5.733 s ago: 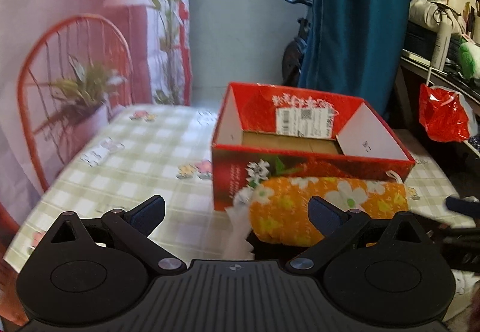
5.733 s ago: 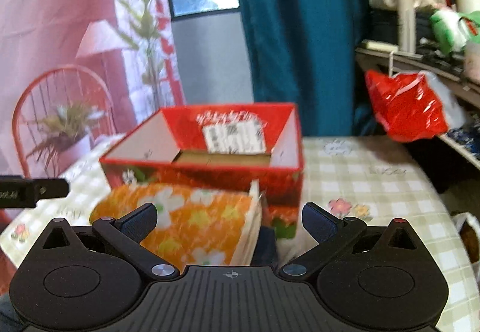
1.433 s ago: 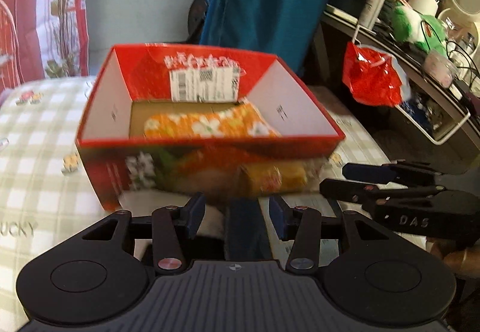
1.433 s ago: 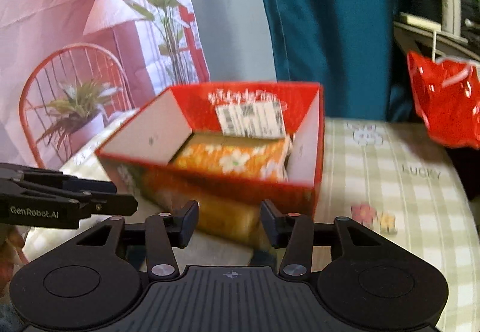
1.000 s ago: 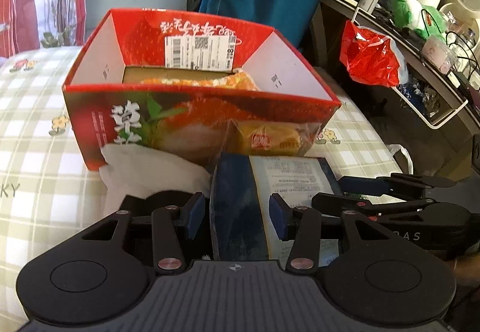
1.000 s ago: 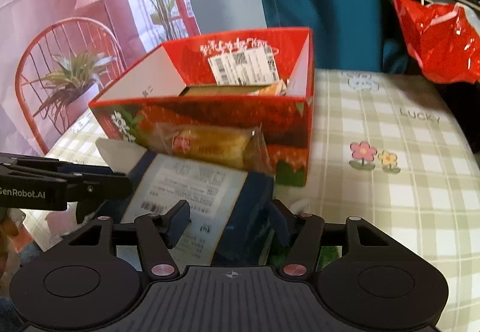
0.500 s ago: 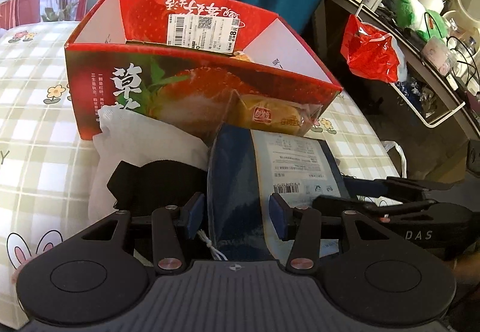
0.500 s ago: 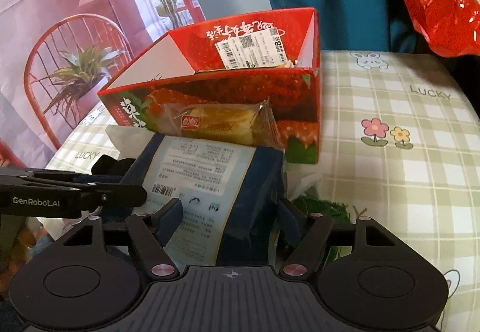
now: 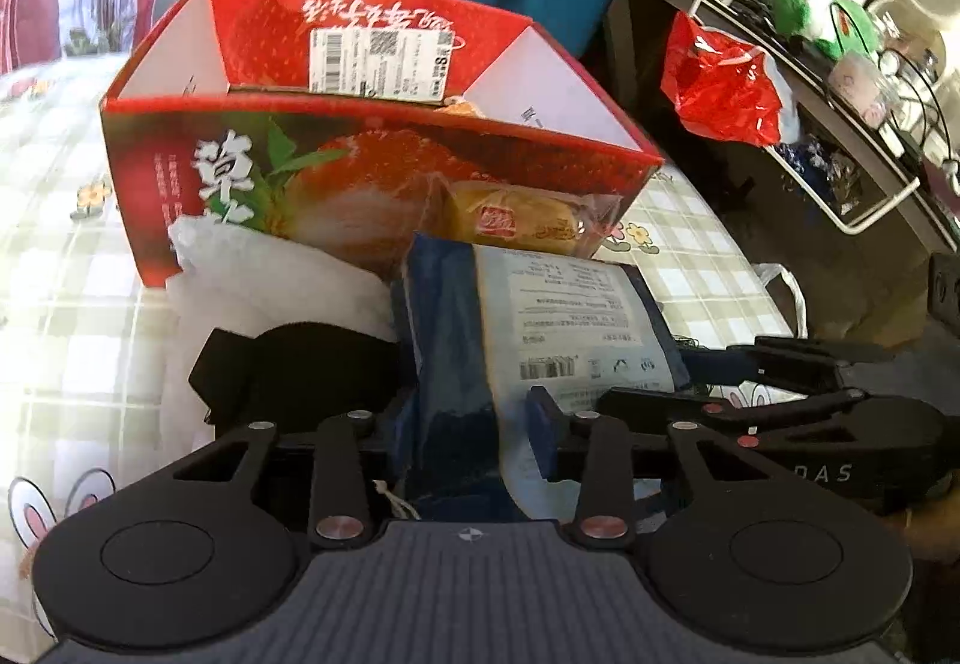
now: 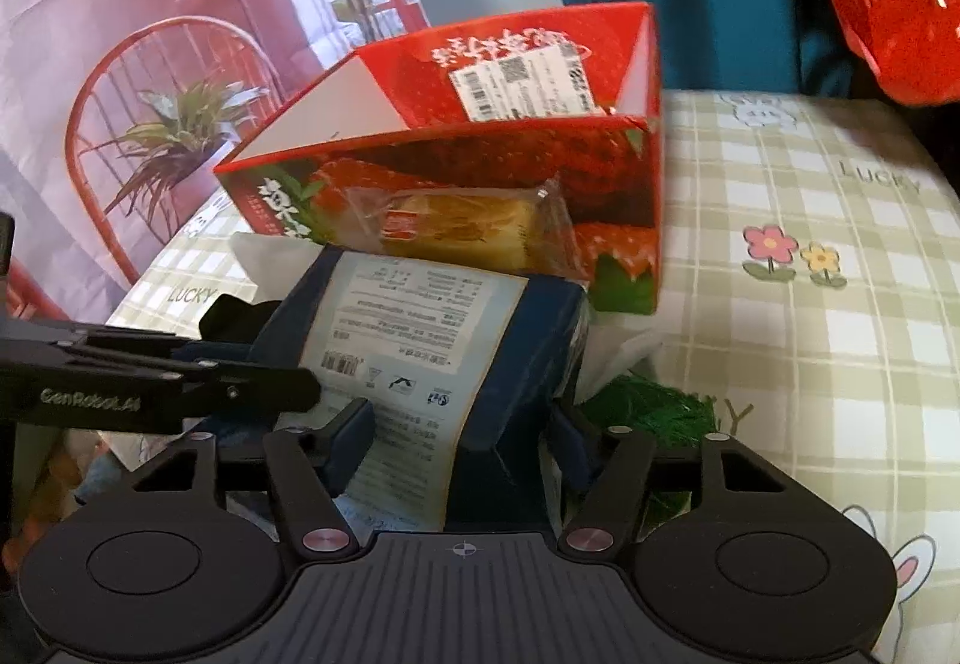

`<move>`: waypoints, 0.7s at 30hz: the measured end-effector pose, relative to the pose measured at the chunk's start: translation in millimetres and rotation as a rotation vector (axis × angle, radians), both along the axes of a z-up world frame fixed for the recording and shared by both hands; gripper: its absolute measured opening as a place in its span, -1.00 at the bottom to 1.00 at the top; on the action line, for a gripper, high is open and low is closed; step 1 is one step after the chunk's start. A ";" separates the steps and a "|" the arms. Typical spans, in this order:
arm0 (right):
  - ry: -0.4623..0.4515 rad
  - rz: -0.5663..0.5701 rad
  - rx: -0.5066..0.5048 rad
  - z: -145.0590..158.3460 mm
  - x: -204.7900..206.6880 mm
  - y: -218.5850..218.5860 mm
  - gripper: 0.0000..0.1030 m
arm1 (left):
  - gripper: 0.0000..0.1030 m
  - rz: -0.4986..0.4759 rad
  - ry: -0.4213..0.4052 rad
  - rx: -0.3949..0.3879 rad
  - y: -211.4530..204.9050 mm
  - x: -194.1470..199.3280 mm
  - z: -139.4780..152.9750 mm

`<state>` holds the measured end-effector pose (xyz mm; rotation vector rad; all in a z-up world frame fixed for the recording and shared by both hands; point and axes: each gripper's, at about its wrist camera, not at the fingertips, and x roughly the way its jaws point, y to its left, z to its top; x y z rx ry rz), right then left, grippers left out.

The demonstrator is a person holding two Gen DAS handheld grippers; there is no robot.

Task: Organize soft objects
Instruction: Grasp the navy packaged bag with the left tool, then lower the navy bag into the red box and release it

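Since the frames of nearly six seconds ago, the orange flowered roll that lay in front of the red box has gone inside it, and both grippers have dropped low over a different item. Both now clamp one dark blue soft package (image 9: 456, 364) with a pale printed label, lying on the checked tablecloth (image 10: 810, 304) just in front of the red strawberry box (image 9: 372, 124).

The left gripper (image 9: 462, 412) has its fingers pressed into the package's near end. The right gripper (image 10: 462, 418) pinches the same package from the other side, at about 3 o'clock of the left one.

The package looks light and pliable: its wrapper creases where the fingers bite, so it will likely sag between two holds and could slip on the smooth film. Holding opposite ends, as now, seems the sensible grip.

At 12 o'clock of the package, a wrapped yellow cake (image 10: 456, 226) rests touching the box front. At 10 o'clock lie a white cloth (image 9: 264, 274) and a black fabric piece (image 9: 300, 364); a green tassel bundle (image 10: 648, 406) sits at 3 o'clock.
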<state>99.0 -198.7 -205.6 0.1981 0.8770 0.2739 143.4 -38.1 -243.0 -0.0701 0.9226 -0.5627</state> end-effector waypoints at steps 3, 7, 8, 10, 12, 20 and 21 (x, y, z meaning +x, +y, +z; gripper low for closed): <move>-0.023 0.014 -0.013 7.3 -2.4 5.1 0.04 | -0.22 -0.001 -0.018 0.001 1.7 -3.1 3.5; -0.058 0.035 -0.035 17.9 -4.3 8.7 -0.03 | -0.22 0.015 -0.051 -0.019 8.6 -7.6 11.2; -0.069 0.046 -0.041 20.9 -5.2 10.0 -0.03 | -0.22 0.018 -0.059 -0.023 10.6 -8.4 13.5; -0.087 0.071 -0.052 27.2 -7.0 12.9 -0.03 | -0.22 0.020 -0.071 -0.035 14.3 -9.7 18.4; -0.102 0.086 -0.059 33.5 -7.6 15.6 -0.03 | -0.22 0.022 -0.082 -0.045 16.8 -11.9 22.9; -0.161 0.096 -0.047 50.0 -11.5 20.3 -0.03 | -0.22 0.027 -0.142 -0.051 19.0 -14.7 43.5; -0.166 0.096 -0.050 51.5 -10.8 20.9 -0.03 | -0.22 0.024 -0.150 -0.053 19.3 -14.8 46.2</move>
